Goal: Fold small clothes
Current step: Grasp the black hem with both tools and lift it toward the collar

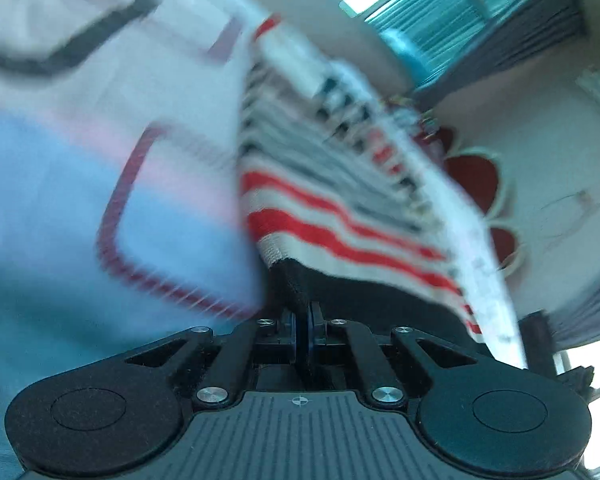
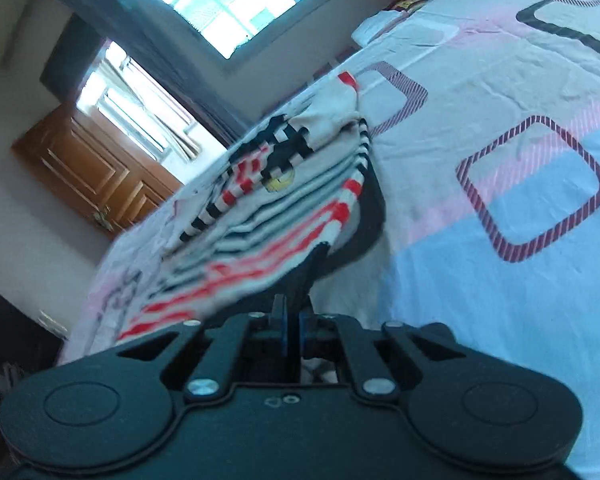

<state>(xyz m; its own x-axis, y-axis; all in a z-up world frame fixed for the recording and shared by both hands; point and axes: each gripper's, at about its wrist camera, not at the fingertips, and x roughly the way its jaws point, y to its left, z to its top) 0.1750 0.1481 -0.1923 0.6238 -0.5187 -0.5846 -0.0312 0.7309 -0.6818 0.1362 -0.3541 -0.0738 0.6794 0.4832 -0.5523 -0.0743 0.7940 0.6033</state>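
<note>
A bedsheet [image 2: 500,128] in white, pink and pale blue, printed with striped maroon and dark rounded squares, is filling the right half of the right wrist view and the blurred left side of the left wrist view. A bright window [image 2: 236,0] is glowing at the upper middle of the right view, with a brown panelled wooden door [image 2: 88,168] standing at the left. In the left view, teal curtains [image 1: 440,12] are hanging at upper right, and a red flower-shaped decoration [image 1: 476,184] is showing on the wall at right.

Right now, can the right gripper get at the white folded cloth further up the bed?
Probably not: the right gripper is shut on the striped garment, which also drapes between it and the white folded cloth.
</note>
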